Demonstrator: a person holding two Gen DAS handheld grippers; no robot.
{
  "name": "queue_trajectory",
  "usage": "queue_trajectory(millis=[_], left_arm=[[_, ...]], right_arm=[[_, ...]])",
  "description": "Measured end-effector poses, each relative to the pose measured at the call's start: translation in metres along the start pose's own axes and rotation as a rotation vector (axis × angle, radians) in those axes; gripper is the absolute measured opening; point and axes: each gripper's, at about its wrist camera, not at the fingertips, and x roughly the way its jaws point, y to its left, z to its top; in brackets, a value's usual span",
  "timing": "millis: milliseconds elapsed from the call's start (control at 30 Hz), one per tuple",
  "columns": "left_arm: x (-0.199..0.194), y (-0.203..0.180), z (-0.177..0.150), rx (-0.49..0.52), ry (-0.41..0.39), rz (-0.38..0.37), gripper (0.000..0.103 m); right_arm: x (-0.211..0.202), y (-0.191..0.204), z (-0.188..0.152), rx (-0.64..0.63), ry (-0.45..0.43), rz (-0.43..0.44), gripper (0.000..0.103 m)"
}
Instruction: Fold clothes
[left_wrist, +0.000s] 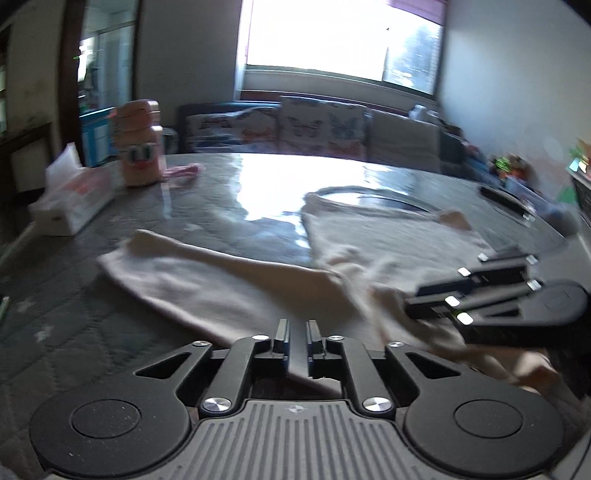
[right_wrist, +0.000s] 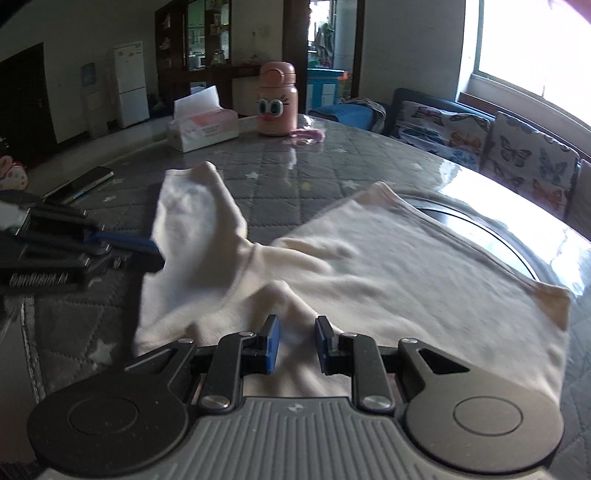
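A cream long-sleeved garment (right_wrist: 388, 273) lies on the quilted grey table, body to the right, one sleeve (right_wrist: 192, 210) stretched out to the left. It also shows in the left wrist view (left_wrist: 229, 280). My left gripper (left_wrist: 297, 332) has its jaws close together with cream cloth between them, at the garment's near edge. My right gripper (right_wrist: 297, 332) sits low over bunched cloth near the armpit, jaws a little apart with cloth in the gap. Each gripper shows in the other's view, the right one (left_wrist: 480, 295) and the left one (right_wrist: 110, 251).
A pink cartoon-face bottle (right_wrist: 275, 99), a tissue box (right_wrist: 203, 127) and a pink cloth scrap (right_wrist: 306, 134) stand at the table's far side. A dark phone (right_wrist: 79, 184) lies at the left edge. A sofa with butterfly cushions (right_wrist: 480, 136) is behind.
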Motion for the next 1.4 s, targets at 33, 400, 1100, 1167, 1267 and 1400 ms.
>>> queue_trajectory(millis=[33, 400, 1100, 1167, 1267, 1400], left_arm=[[-0.001, 0.006, 0.003, -0.012, -0.006, 0.02, 0.029], [0.017, 0.05, 0.023, -0.098, -0.02, 0.175, 0.04], [0.066, 0.114, 0.042, -0.319, 0.001, 0.331, 0.007], [0.063, 0.113, 0.043, -0.329, -0.009, 0.315, 0.003], [0.049, 0.103, 0.049, -0.33, -0.045, 0.274, 0.002], [0.021, 0.067, 0.066, -0.277, -0.121, 0.166, 0.002]], right_arm=[[0.0, 0.002, 0.001, -0.003, -0.001, 0.006, 0.021], [-0.007, 0.015, 0.001, -0.028, -0.008, 0.063, 0.021], [-0.055, 0.006, -0.017, 0.02, -0.049, 0.069, 0.022], [-0.061, -0.002, -0.021, 0.047, -0.056, 0.051, 0.022], [-0.07, -0.014, -0.028, 0.096, -0.072, 0.023, 0.022], [-0.081, -0.031, -0.037, 0.151, -0.091, -0.02, 0.022]])
